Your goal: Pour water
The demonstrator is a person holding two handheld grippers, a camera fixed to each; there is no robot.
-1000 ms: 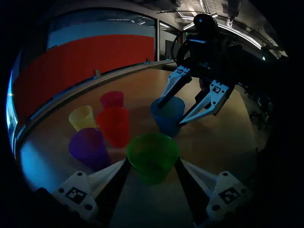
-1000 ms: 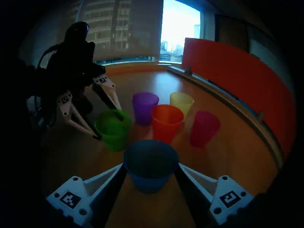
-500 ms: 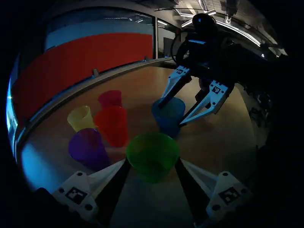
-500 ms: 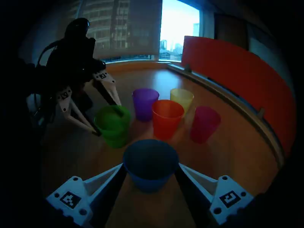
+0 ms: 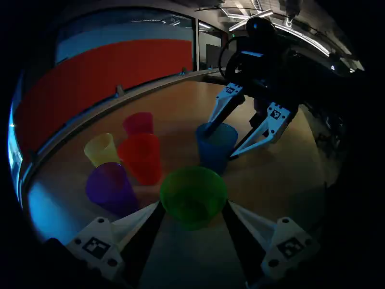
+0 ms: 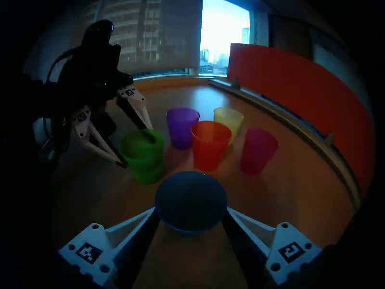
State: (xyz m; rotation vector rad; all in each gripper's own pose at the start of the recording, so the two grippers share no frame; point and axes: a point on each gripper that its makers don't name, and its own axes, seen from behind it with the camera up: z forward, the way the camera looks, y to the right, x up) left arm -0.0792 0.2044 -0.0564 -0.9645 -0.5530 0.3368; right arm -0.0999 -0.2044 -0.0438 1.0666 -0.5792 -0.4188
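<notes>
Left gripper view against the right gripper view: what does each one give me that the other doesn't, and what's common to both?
Left gripper view: ceiling light strips overhead, and the green cup up close between the fingers of the left gripper. Right gripper view: a bright window with city buildings, and the blue cup up close in the right gripper. Both: the wooden table, the red partition, the purple cup, orange cup, yellow cup and pink cup, and each gripper closed on its own cup.
</notes>
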